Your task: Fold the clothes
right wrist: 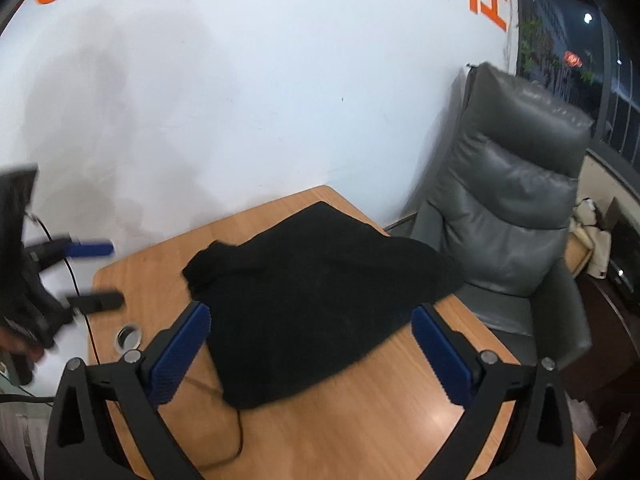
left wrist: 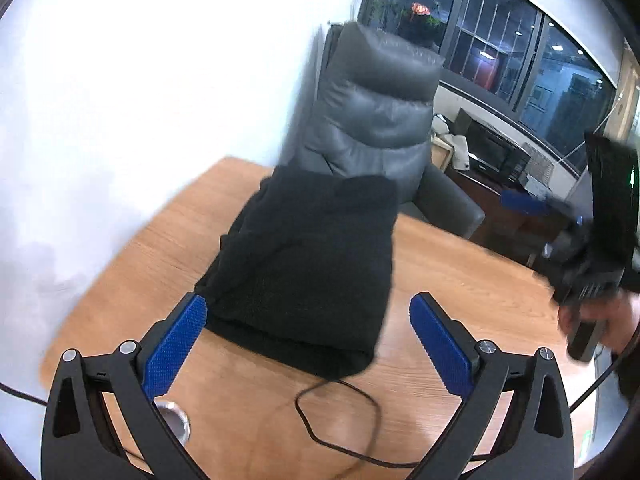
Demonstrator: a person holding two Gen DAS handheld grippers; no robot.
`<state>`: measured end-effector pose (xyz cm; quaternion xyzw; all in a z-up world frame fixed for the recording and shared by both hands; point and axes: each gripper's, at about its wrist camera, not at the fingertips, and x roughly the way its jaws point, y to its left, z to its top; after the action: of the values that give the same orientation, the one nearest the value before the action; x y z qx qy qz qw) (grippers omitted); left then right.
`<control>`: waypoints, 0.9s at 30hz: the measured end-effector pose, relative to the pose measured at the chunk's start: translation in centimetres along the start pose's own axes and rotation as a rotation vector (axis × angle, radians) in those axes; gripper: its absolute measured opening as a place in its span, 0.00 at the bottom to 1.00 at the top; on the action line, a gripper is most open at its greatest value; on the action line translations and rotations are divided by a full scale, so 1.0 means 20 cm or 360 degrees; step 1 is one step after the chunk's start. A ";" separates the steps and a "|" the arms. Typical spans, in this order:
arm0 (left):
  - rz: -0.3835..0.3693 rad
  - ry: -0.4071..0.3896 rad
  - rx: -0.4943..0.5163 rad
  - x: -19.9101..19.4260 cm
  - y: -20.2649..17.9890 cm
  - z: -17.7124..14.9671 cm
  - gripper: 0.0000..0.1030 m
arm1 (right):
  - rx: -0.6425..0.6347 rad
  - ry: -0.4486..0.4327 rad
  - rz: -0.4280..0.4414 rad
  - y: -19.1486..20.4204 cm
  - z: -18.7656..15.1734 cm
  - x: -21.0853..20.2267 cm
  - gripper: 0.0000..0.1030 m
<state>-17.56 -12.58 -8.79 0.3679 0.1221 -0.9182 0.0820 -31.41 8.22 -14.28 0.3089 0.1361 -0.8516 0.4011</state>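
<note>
A black garment (left wrist: 308, 264) lies folded in a compact bundle on the wooden table (left wrist: 460, 280); it also shows in the right wrist view (right wrist: 320, 296). My left gripper (left wrist: 308, 344) is open and empty, raised above the garment's near edge. My right gripper (right wrist: 312, 352) is open and empty, above the garment's near side. The right gripper also shows at the right edge of the left wrist view (left wrist: 532, 204), blurred. The left gripper shows at the left edge of the right wrist view (right wrist: 96, 272), blurred.
A grey leather armchair (left wrist: 380, 112) stands behind the table against a white wall. A thin black cable (left wrist: 340, 416) loops on the table near the garment. A round metal grommet (left wrist: 174, 420) sits in the table near its corner.
</note>
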 end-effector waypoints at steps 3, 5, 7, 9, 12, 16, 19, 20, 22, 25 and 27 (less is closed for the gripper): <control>0.0000 -0.0025 0.0027 -0.20 -0.19 0.04 1.00 | 0.0025 -0.0021 0.0018 0.01 -0.02 -0.23 1.00; 0.0006 -0.0074 0.0083 -0.34 -0.33 0.03 1.00 | 0.0041 -0.0035 0.0031 0.01 -0.03 -0.39 1.00; 0.0040 -0.0123 0.0139 -0.45 -0.46 0.02 1.00 | 0.0039 -0.0074 0.0032 0.01 -0.04 -0.52 1.00; 0.0088 -0.0142 0.0151 -0.52 -0.53 0.00 1.00 | 0.0018 -0.0112 0.0010 0.01 -0.06 -0.66 1.00; 0.0184 -0.0180 0.0125 -0.61 -0.61 -0.01 1.00 | 0.0006 -0.0105 -0.0022 0.01 -0.08 -0.83 1.00; 0.0323 -0.0208 -0.0001 -0.68 -0.65 -0.04 1.00 | -0.0030 -0.0121 -0.0079 0.03 -0.09 -1.01 1.00; 0.0462 -0.0213 -0.0062 -0.72 -0.66 -0.06 1.00 | -0.0070 -0.0108 -0.0139 0.08 -0.12 -1.08 1.00; 0.0523 -0.0212 -0.0065 -0.74 -0.67 -0.08 1.00 | -0.0069 -0.0101 -0.0138 0.09 -0.14 -1.09 1.00; 0.0643 -0.0211 -0.0070 -0.78 -0.69 -0.11 1.00 | -0.0067 -0.0088 -0.0137 0.12 -0.16 -1.10 1.00; 0.0782 -0.0185 -0.0085 -0.82 -0.73 -0.15 1.00 | -0.0064 -0.0068 -0.0136 0.17 -0.21 -1.13 1.00; 0.0836 -0.0171 -0.0108 -0.84 -0.74 -0.17 1.00 | -0.0058 -0.0061 -0.0126 0.20 -0.23 -1.15 1.00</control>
<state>-6.83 3.50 2.87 0.3349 0.0486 -0.8789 0.3360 -15.23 21.71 -3.14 0.2795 0.1560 -0.8699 0.3752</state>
